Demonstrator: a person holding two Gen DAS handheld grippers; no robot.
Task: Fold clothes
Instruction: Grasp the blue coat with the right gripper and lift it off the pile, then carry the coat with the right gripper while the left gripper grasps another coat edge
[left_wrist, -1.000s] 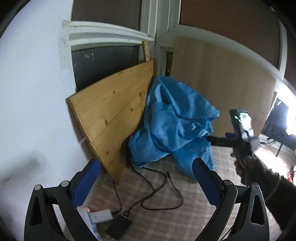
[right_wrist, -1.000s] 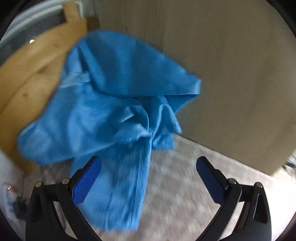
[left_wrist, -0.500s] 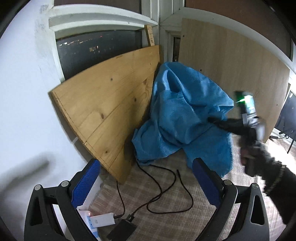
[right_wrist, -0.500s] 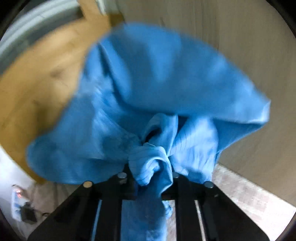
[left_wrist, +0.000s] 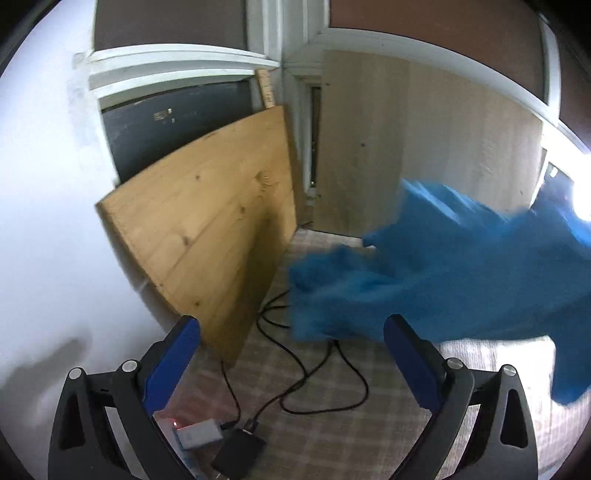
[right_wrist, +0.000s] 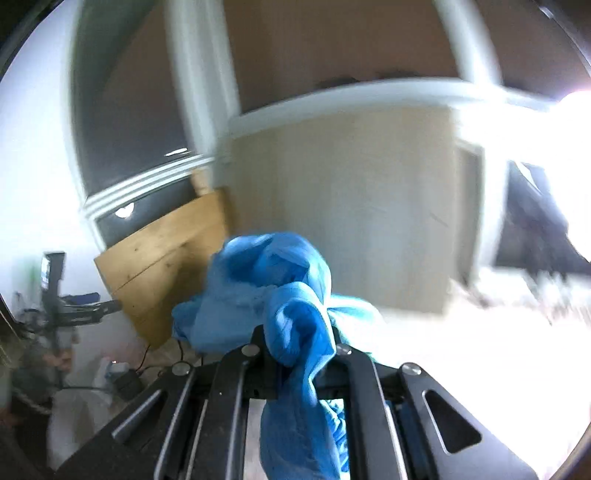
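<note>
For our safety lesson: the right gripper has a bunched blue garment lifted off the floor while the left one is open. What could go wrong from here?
1. The right gripper pinches only a bunched fold of the blue garment, so the cloth might slip out or stay tangled.
2. The garment's hanging end swings above the loose black cables and could snag them.
3. The open left gripper sits close to the leaning wooden board and might knock it.
</note>
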